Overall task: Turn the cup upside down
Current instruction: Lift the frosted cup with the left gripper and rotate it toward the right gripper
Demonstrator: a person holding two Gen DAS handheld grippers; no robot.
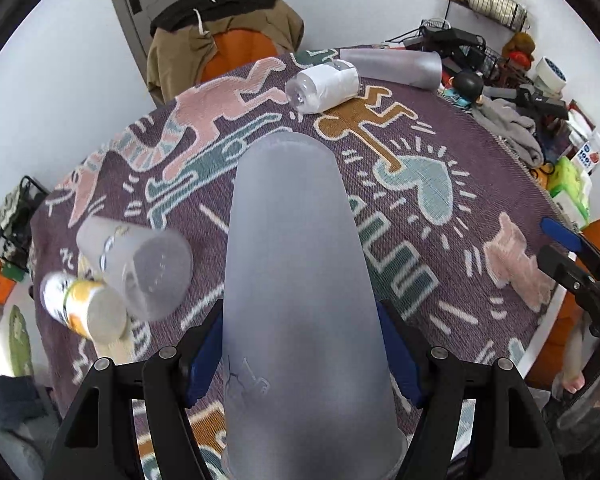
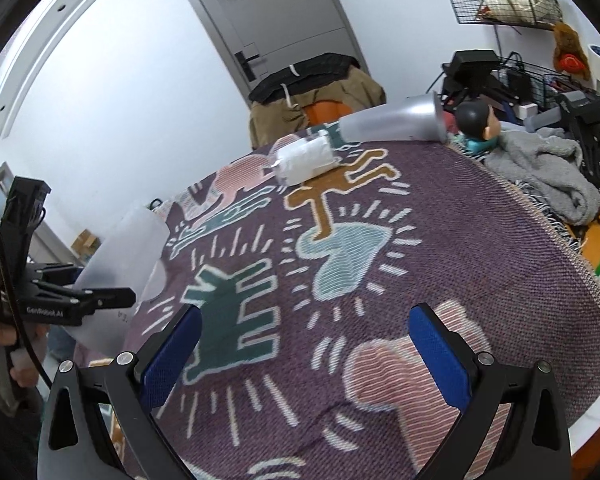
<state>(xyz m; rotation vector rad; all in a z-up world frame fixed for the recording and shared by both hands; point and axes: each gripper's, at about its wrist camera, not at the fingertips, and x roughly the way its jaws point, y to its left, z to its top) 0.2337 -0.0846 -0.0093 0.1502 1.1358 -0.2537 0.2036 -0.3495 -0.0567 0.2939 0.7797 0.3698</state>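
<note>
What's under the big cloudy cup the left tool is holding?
The cup is held in the left tool above the purple patterned blanket. The cup blocks the strip of blanket right behind it, so anything lying there cannot be seen. Its inside is not visible.

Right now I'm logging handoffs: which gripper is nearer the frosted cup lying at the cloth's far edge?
Neither is close; I can't tell which is nearer. The left gripper is shut on another cup; the right gripper hovers open. That far cup lies across the cloth.
</note>
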